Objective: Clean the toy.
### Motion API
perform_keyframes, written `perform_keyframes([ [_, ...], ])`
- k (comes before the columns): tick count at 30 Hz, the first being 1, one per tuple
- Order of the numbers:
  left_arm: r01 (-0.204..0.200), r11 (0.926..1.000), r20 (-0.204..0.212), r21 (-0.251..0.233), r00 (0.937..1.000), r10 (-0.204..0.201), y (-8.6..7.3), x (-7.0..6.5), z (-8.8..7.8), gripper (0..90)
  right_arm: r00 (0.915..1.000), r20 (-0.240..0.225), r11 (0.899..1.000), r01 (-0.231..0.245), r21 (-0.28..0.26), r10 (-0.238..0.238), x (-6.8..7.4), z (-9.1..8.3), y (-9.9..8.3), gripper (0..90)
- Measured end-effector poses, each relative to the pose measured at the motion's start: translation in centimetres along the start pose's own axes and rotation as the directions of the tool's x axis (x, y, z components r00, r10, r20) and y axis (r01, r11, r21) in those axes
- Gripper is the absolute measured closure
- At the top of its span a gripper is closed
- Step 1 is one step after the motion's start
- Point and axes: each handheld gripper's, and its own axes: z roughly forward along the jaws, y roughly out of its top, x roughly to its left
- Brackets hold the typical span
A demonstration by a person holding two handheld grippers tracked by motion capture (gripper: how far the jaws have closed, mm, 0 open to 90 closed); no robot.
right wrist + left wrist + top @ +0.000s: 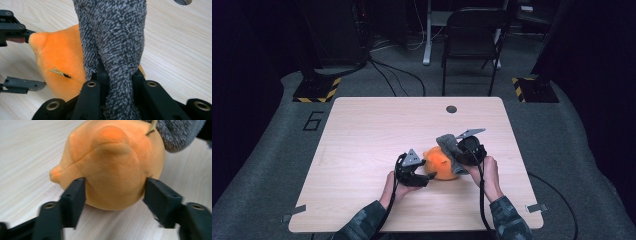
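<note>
Left gripper view: orange plush toy (110, 167), rounded, grey fuzzy cloth (178, 133) alongside.

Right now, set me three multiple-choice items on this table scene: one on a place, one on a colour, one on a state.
1. Where is the grey fuzzy cloth relative to the round orange plush toy?
A. Tucked flat beneath it
B. Draped against it, on the side towards the right claw
C. Lying well apart from it

2. What colour is the plush toy?
A. Green
B. Blue
C. Orange

3. What state is the right claw in?
A. Shut on the cloth
B. Open, holding nothing
C. Shut on the plush toy

Answers:
1 B: the high view shows the cloth resting against the toy's side next to that claw.
2 C: it is orange in all three views.
3 A: in the right gripper view the two black jaws pinch the cloth between them.
</note>
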Motion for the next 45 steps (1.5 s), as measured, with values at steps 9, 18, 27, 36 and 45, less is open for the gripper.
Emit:
perform_keyframes([
  [9, -0.093, 0.9953, -0.019, -0.025, 0.9955, 0.093, -0.8, -0.7, 0.4, 55.6, 0.9999, 0.004, 1.0, -0.016, -0.001, 0.016, 0.0, 0.1, 0.1, 76.5],
  [18, -0.084, 0.9961, -0.002, -0.026, 0.9965, 0.084, -0.5, -0.7, 0.3, 82.0, 0.9996, -0.026, 0.996, -0.014, -0.082, 0.012, 0.8, -2.1, 0.8, 76.4],
  [27, -0.073, 0.9971, 0.0, -0.022, 0.9973, 0.073, -0.7, -0.7, 0.4, 83.3, 0.996, -0.044, 0.996, 0.076, -0.048, -0.078, 4.8, -0.3, 1.3, 76.6],
  [36, -0.06, 0.9979, 0.005, -0.024, 0.9982, 0.06, -0.6, -0.9, 0.4, 83.3, 0.9993, 0.007, 0.998, 0.037, -0.051, -0.037, 2.1, -0.8, 0.4, 76.6],
  [45, -0.058, 0.998, 0.01, -0.027, 0.9982, 0.058, -0.6, -0.8, 0.4, 83.1, 0.9948, 0.055, 0.996, -0.085, -0.013, 0.086, -2.4, 0.0, -1.6, 76.5],
])
